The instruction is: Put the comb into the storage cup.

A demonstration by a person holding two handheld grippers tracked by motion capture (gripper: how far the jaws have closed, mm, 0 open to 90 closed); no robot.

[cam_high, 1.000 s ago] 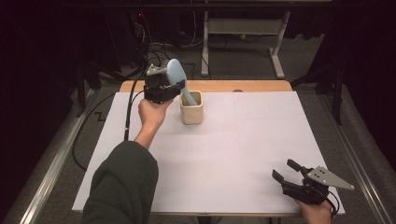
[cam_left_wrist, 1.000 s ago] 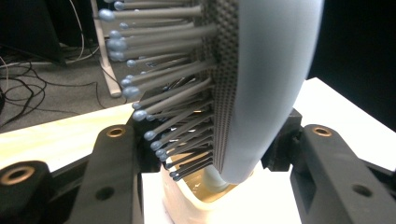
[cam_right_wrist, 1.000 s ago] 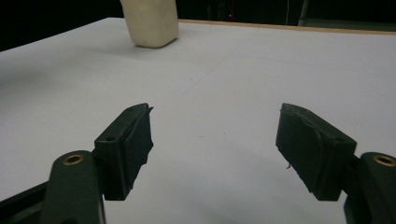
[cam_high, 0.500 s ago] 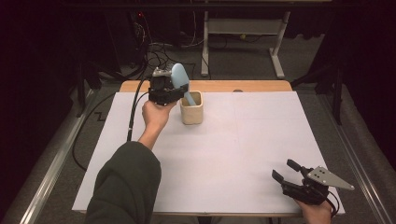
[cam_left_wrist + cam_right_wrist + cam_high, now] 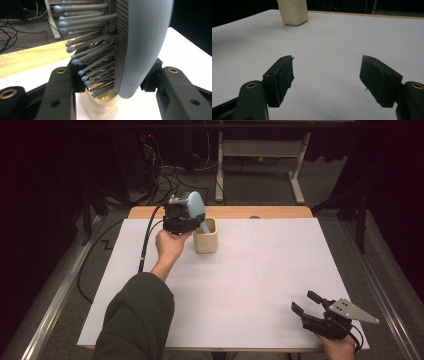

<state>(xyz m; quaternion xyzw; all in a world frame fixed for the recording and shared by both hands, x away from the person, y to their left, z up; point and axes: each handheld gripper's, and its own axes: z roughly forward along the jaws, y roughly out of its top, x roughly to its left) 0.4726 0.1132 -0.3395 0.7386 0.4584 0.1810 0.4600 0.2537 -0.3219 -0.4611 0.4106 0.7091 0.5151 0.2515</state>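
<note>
A pale blue hairbrush (image 5: 196,208) stands tilted with its handle down in a cream cup (image 5: 205,236) at the far middle-left of the white table. My left gripper (image 5: 186,220) is shut on the brush's head (image 5: 140,47); the grey bristles (image 5: 90,55) point to the left in the left gripper view, and the cup (image 5: 102,107) shows below the jaws. My right gripper (image 5: 306,303) rests at the near right corner, open with nothing between its pads (image 5: 325,80). The cup (image 5: 292,11) stands far off in the right gripper view.
The white sheet (image 5: 270,270) covers a wooden tabletop whose far edge (image 5: 260,212) shows bare. Cables (image 5: 170,180) and a white desk frame (image 5: 260,155) lie on the floor beyond. Metal rails (image 5: 55,300) run along both sides.
The left gripper with the brush has shifted slightly right, closer to the cup. The right gripper has not moved.
</note>
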